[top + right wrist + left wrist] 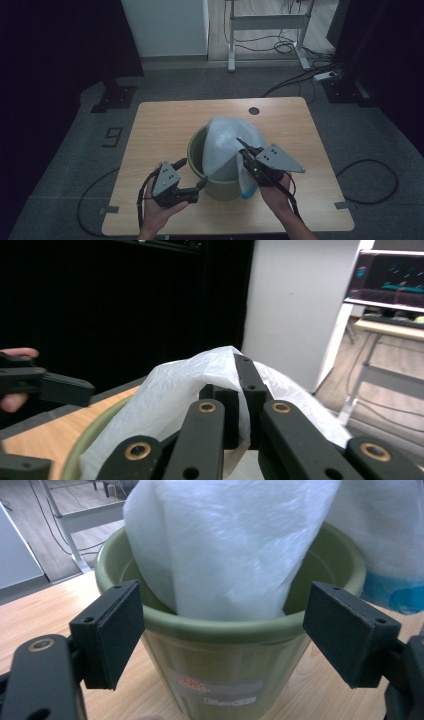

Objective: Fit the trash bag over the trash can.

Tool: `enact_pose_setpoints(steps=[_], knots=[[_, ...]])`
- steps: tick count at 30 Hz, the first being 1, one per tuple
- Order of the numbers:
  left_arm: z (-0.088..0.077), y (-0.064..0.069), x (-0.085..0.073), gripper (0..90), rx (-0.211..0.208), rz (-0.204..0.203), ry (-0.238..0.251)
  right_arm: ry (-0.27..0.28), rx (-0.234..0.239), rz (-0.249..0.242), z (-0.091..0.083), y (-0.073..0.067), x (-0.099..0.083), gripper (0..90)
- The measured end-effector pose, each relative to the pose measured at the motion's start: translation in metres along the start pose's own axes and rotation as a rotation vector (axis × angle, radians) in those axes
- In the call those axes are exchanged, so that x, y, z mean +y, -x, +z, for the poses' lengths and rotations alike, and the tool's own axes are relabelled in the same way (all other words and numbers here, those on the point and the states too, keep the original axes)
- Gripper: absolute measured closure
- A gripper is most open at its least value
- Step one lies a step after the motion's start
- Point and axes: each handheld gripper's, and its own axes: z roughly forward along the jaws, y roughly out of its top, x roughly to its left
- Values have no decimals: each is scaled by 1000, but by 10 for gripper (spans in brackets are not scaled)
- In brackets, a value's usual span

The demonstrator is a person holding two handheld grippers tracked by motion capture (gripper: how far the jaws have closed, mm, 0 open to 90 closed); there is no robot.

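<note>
Here, a white plastic bag (227,145) stands in the green bin (197,150) on the bench (160,125).
The right gripper (239,390) pinches the bag's edge above the bin, plain in its own view; the left gripper (220,630) view shows wide jaws flanking the bin's rim.

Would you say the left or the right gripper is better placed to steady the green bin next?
Probably the left gripper: its jaws stand open beside the green bin, while the right gripper is shut on the plastic bag.
</note>
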Motion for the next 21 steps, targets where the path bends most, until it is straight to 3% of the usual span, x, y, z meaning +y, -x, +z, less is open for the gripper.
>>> enact_pose_setpoints(steps=[5, 10, 18, 21], knots=[[6, 3, 2, 161, 35, -24, 20, 1, 27, 34, 4, -6, 1, 889], [12, 7, 6, 156, 78, -49, 38, 10, 49, 33, 7, -13, 7, 889], [17, 15, 11, 163, 77, -23, 55, 19, 63, 21, 13, -21, 17, 889], [23, 17, 10, 209, 100, -11, 46, 18, 68, 23, 14, -23, 16, 889]])
